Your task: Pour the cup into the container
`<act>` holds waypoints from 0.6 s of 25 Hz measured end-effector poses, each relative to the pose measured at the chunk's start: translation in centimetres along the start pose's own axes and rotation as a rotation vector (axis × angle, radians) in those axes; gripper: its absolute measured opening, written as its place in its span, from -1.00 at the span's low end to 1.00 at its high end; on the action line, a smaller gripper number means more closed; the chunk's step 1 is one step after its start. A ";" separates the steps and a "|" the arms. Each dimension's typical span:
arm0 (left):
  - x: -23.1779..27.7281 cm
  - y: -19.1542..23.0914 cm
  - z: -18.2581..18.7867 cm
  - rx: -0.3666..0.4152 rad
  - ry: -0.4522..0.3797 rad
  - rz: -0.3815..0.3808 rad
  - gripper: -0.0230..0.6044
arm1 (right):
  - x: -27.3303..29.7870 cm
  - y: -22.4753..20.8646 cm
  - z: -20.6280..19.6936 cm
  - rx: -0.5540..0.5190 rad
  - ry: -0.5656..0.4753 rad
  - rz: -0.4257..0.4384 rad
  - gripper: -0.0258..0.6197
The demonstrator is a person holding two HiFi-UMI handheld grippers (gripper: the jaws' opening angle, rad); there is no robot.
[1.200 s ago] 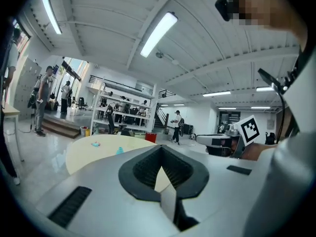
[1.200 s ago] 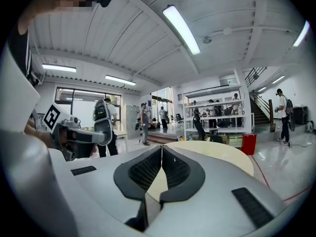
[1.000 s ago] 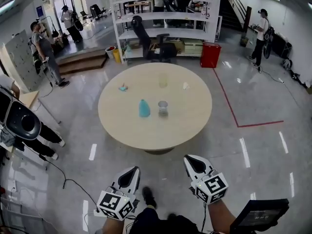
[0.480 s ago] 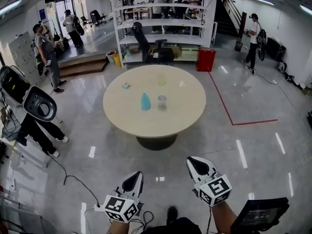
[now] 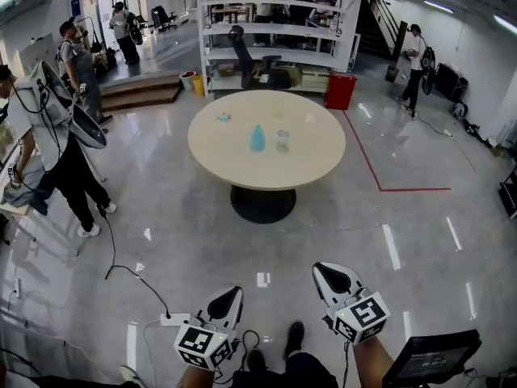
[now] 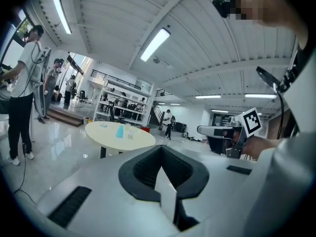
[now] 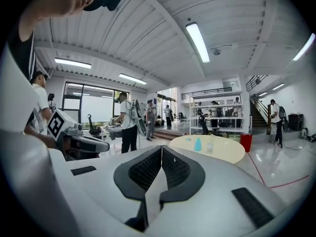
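Observation:
A blue cup [image 5: 258,137] and a clear container [image 5: 282,140] stand side by side on the round beige table [image 5: 303,164], far ahead of me. A small light-blue item [image 5: 224,117] lies at the table's back left. Both grippers hang low over the floor, well short of the table. The left gripper [image 5: 230,296] is shut and empty, and so is the right gripper [image 5: 327,273]. In the left gripper view the shut left gripper [image 6: 160,151] points towards the blue cup [image 6: 119,131]. In the right gripper view the shut right gripper [image 7: 161,149] faces the blue cup [image 7: 198,144] and clear container [image 7: 210,146].
A person carrying gear [image 5: 56,148] stands at the left. A cable and power strip [image 5: 174,319] lie on the floor by my feet. White shelves [image 5: 271,27] and a red bin [image 5: 336,91] stand behind the table. A red floor line [image 5: 367,164] runs at its right.
The table with the cup and container now lies farther away and higher in the head view. The person at the left has come more into view. Both grippers stay shut.

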State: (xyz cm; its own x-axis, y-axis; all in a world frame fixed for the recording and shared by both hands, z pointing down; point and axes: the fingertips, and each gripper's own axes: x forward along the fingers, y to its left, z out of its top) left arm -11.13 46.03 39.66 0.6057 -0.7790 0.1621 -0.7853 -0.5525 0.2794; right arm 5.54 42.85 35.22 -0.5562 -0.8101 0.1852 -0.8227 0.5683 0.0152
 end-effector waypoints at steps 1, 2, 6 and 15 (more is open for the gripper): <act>-1.1 -0.4 -0.3 -0.005 0.001 -0.006 -0.93 | -0.9 1.0 0.3 0.000 -0.001 -0.002 -0.90; -2.0 -0.8 -0.4 -0.005 0.001 -0.012 -0.93 | -1.9 1.8 0.6 0.004 -0.005 -0.010 -0.90; -4.9 -3.5 -0.2 0.008 -0.020 -0.030 -0.93 | -6.1 3.4 0.8 0.028 -0.014 -0.049 -0.90; -11.0 -10.9 -1.3 0.043 -0.062 0.006 -0.93 | -16.4 6.5 0.1 0.055 -0.076 -0.049 -0.90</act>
State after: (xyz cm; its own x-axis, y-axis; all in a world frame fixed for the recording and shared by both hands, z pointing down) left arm -9.08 60.97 36.06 0.5927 -0.7986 0.1047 -0.7947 -0.5588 0.2370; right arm 9.33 59.82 32.14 -0.5207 -0.8466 0.1104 -0.8532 0.5206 -0.0322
